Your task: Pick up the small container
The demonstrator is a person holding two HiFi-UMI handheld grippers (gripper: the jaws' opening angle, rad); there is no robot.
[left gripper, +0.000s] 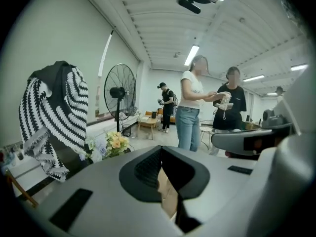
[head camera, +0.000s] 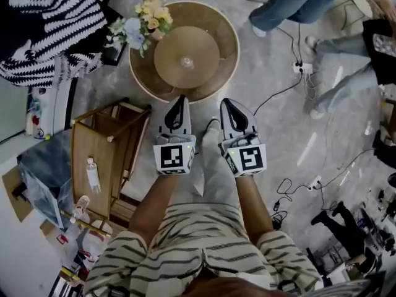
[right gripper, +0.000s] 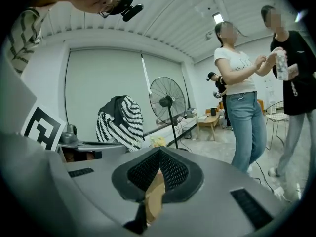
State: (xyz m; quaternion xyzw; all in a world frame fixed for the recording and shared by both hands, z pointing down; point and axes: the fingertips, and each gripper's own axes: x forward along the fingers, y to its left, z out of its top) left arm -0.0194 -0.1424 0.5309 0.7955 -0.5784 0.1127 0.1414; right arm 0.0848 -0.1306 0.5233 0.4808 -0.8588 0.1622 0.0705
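Held side by side at waist height, both grippers point at the near rim of a round wooden table [head camera: 223, 36]. My left gripper [head camera: 179, 99] is shut and holds nothing; in its own view the left gripper [left gripper: 160, 150] has its jaws meeting at the tip. My right gripper [head camera: 224, 101] is likewise shut and empty, and the right gripper [right gripper: 159, 151] shows no gap between its pads. A small white bottle-like container [head camera: 93, 173] lies on a wooden side stand [head camera: 83, 147] to the left, well apart from both grippers.
A wooden dome [head camera: 185, 57] and a flower bunch [head camera: 141, 23] sit on the round table. A striped garment [head camera: 49, 30] lies at the far left. Cables and a power strip [head camera: 303, 67] cross the floor at right. People [left gripper: 190, 107] and a fan [left gripper: 120, 95] stand ahead.
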